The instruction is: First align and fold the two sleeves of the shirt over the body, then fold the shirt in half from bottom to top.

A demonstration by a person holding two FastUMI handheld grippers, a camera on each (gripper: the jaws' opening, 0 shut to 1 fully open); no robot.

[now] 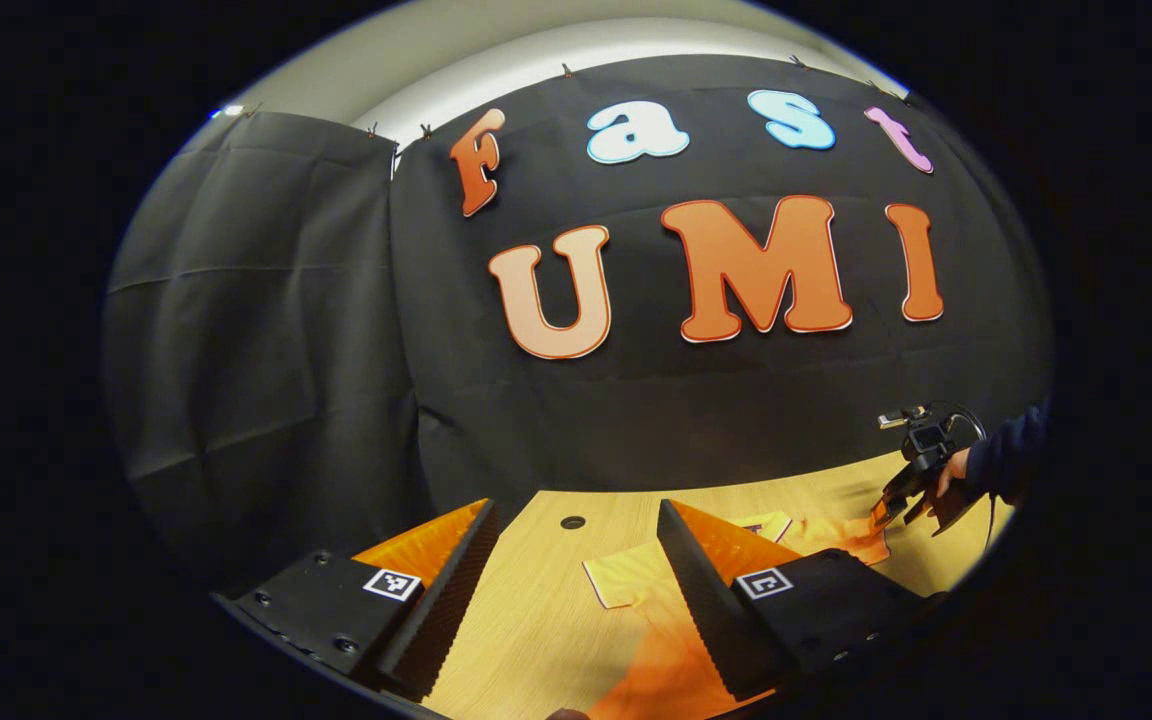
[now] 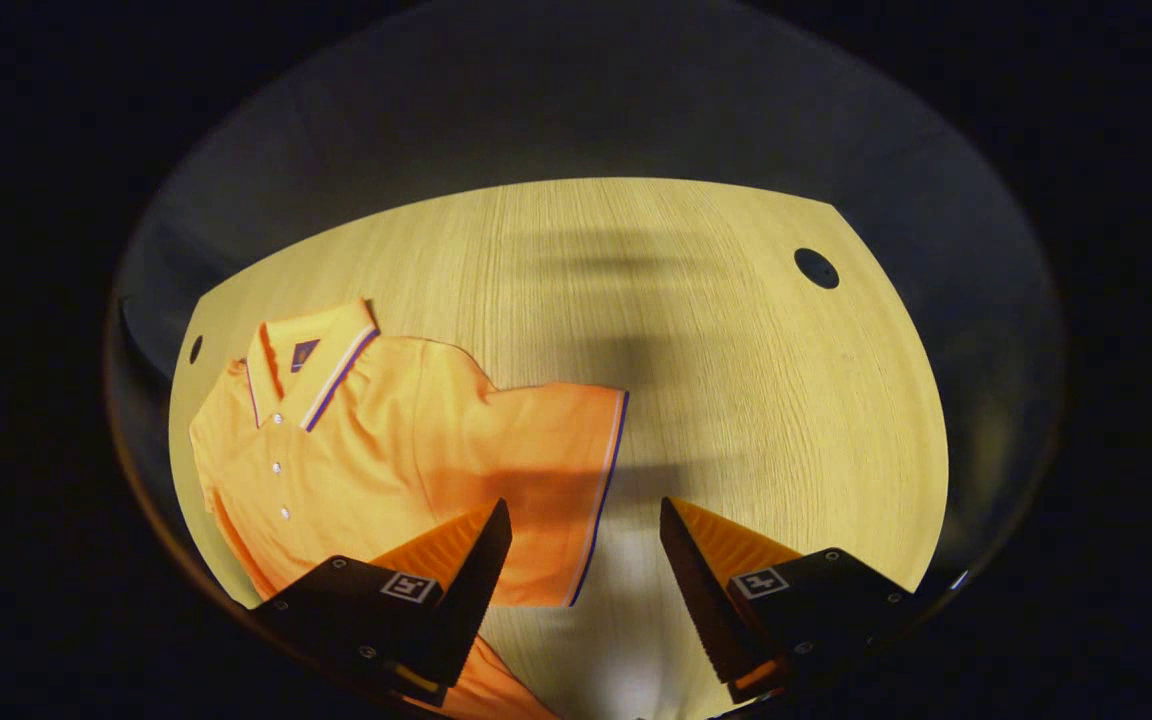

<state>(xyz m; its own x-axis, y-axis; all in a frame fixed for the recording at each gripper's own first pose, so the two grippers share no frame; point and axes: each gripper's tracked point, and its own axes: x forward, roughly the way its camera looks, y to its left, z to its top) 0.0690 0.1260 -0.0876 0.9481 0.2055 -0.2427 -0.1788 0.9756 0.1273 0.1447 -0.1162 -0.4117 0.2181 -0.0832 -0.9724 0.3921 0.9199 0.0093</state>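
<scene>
Your surface is a light wood-grain table (image 2: 696, 330) with round dark holes (image 2: 816, 268) near its corners (one upper right, a smaller one at the left edge). An orange polo shirt (image 2: 386, 450) lies flat at lower left, one sleeve (image 2: 561, 470) spread toward frame centre.

Orange short-sleeved polo shirt (image 2: 356, 460), lying flat and face up on wooden table (image 2: 696, 330), collar (image 2: 311, 360) with white and dark striped trim, white-buttoned placket, one sleeve (image 2: 546, 480) spread outward unfolded, cuff striped likewise
</scene>
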